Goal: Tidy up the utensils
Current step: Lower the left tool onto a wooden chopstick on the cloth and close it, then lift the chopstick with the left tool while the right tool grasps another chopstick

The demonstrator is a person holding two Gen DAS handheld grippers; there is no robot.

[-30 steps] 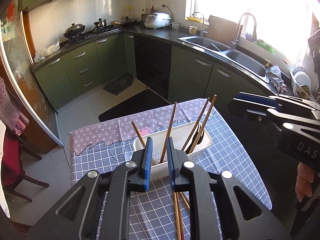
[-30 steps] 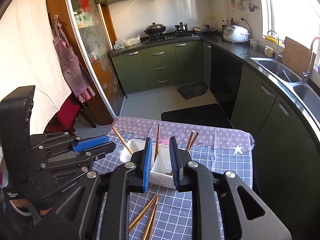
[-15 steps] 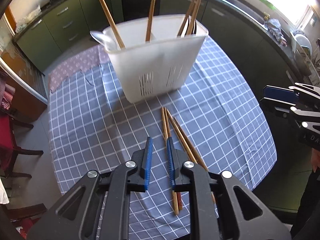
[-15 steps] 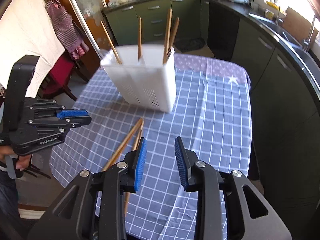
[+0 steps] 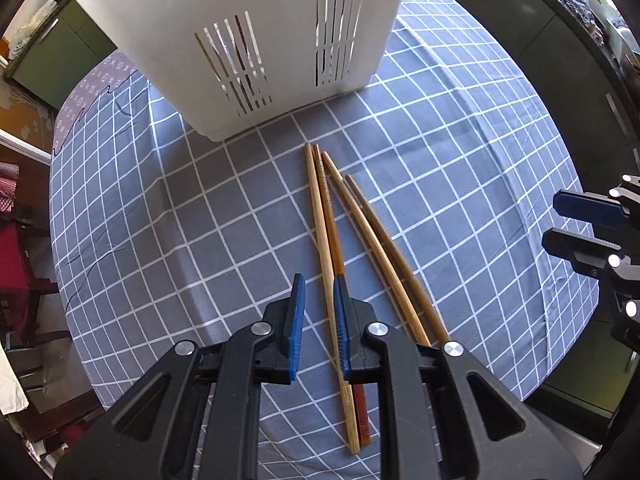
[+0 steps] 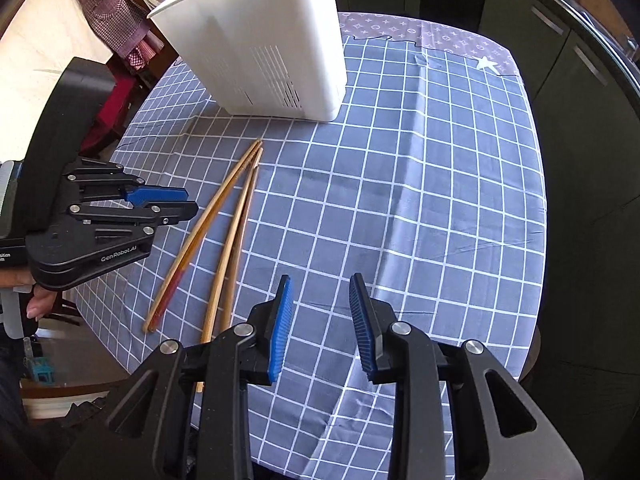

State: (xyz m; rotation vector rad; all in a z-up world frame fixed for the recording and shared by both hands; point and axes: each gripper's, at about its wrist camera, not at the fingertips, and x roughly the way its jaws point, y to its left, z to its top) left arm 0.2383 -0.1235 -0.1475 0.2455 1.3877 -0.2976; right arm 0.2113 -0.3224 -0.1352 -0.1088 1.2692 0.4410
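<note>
Several wooden chopsticks [image 5: 326, 216] lie loose on the blue checked tablecloth [image 5: 168, 216] in front of a white slotted utensil holder [image 5: 256, 36]. My left gripper [image 5: 319, 292] hovers low over them, jaws slightly open, with one chopstick between the pads, not gripped. In the right wrist view the chopsticks [image 6: 236, 208] lie left of my right gripper [image 6: 320, 292], which is open and empty above the cloth. The holder [image 6: 264, 52] stands behind them with more chopsticks in it. The left gripper also shows in the right wrist view [image 6: 160, 204].
The table edge runs close on the right and near sides. Dark green kitchen cabinets [image 6: 560, 40] stand to the right. A red chair [image 5: 16, 264] stands at the left. The right gripper shows at the right edge of the left wrist view [image 5: 588, 220].
Both grippers have dropped from high above the table to just over the cloth. The left one now straddles a chopstick. The right gripper's jaws have opened wider.
</note>
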